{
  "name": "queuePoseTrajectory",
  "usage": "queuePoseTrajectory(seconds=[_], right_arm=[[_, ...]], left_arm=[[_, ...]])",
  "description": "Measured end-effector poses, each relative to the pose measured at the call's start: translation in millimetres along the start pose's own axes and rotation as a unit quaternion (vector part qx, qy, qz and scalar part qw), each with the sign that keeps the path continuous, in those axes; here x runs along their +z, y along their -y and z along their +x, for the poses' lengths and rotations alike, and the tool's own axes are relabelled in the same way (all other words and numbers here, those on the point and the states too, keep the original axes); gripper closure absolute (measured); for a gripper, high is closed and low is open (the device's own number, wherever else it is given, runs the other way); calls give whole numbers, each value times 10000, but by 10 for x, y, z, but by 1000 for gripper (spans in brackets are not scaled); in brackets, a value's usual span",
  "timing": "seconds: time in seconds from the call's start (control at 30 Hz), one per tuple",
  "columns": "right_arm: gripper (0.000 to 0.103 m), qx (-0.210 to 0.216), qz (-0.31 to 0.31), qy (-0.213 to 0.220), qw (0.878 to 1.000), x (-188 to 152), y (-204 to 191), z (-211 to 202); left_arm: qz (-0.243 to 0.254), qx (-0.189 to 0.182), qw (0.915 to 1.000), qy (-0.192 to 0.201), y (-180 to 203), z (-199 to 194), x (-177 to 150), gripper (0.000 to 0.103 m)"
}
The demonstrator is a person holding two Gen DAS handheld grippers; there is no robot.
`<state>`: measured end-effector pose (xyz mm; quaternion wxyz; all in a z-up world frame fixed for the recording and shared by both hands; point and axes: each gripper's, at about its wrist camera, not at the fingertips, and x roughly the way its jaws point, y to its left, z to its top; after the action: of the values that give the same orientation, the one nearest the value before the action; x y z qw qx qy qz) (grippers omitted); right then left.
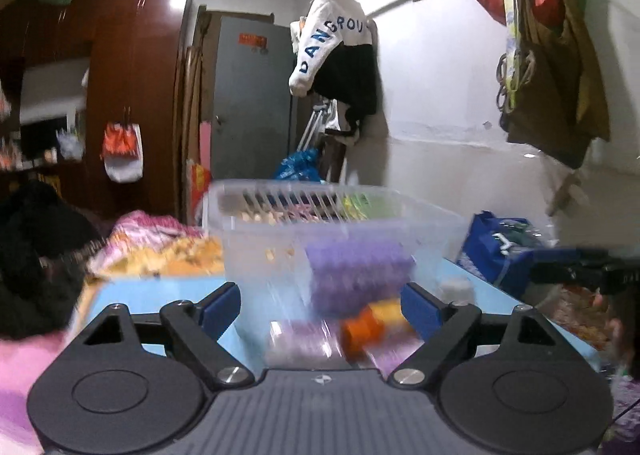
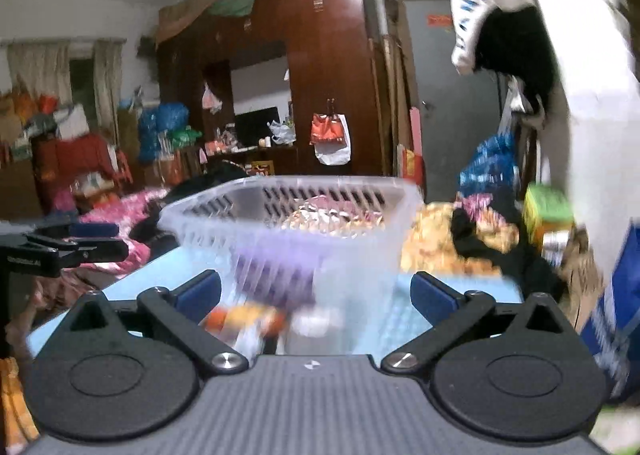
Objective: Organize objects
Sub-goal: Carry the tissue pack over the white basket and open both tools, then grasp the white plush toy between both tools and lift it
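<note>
A clear plastic basket [image 1: 320, 223] stands on a light blue table [image 1: 132, 295], and its near wall fills the space ahead of both grippers. Through the blurred wall I make out a purple thing [image 1: 360, 275] and an orange thing [image 1: 368, 325]. My left gripper [image 1: 320, 309] is open, its blue pads [image 1: 222, 307] flanking the basket's lower part. The right gripper [image 2: 316, 293] is open wider, with gaps between its pads [image 2: 434, 295] and the basket [image 2: 304, 211]. The purple thing [image 2: 276, 271] and the orange thing [image 2: 248, 317] show there too. Each view catches the other gripper at its edge.
Pink and yellow bedding [image 1: 160, 243] lies behind the table. A blue bag [image 1: 500, 247] stands at the right and a green box [image 2: 548, 211] by the wall. Clothes [image 1: 332, 43] and bags [image 1: 552, 55] hang on the wall. A brown wardrobe [image 1: 132, 75] stands further back.
</note>
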<state>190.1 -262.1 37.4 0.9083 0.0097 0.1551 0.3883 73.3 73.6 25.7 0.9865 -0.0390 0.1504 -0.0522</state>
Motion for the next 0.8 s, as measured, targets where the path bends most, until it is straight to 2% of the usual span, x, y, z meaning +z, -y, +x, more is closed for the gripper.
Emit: queuePoseTrajectory(seconds=[0.1, 0.17, 0.23, 0.3, 0.33, 0.4, 0.53, 0.67, 0.73, 0.8], right_arm=[[0, 81, 412, 91, 9991, -263, 38, -176], [0, 195, 549, 217, 9981, -425, 45, -278], [0, 223, 470, 240, 9984, -496, 72, -275], [0, -23, 251, 169, 9995, -477, 92, -225], [2, -117, 223, 164, 9995, -480, 120, -211], [12, 46, 263, 118, 9996, -451, 158, -175], [20, 67, 69, -166, 9998, -443, 135, -29], [28, 235, 126, -468, 9985, -455, 127, 151], [33, 301, 172, -623, 9975, -495, 123, 233], [43, 391, 223, -767, 9960, -566, 124, 269]], left_arm=[[-217, -273, 9993, 109, 25, -78, -198, 13], [-135, -410, 9990, 74, 136, -84, -313, 13], [30, -565, 9984, 16, 287, -51, -372, 13], [172, -701, 9974, -43, 453, 5, -409, 13], [237, -766, 9968, -70, 518, 30, -421, 13], [349, -925, 9950, -132, 646, 63, -461, 13], [545, -1130, 9918, -246, 887, 175, -523, 15], [590, -1198, 9902, -418, 1005, 319, -573, 23], [587, -1207, 9896, -523, 1022, 394, -601, 30], [581, -1193, 9892, -623, 1031, 454, -618, 44]])
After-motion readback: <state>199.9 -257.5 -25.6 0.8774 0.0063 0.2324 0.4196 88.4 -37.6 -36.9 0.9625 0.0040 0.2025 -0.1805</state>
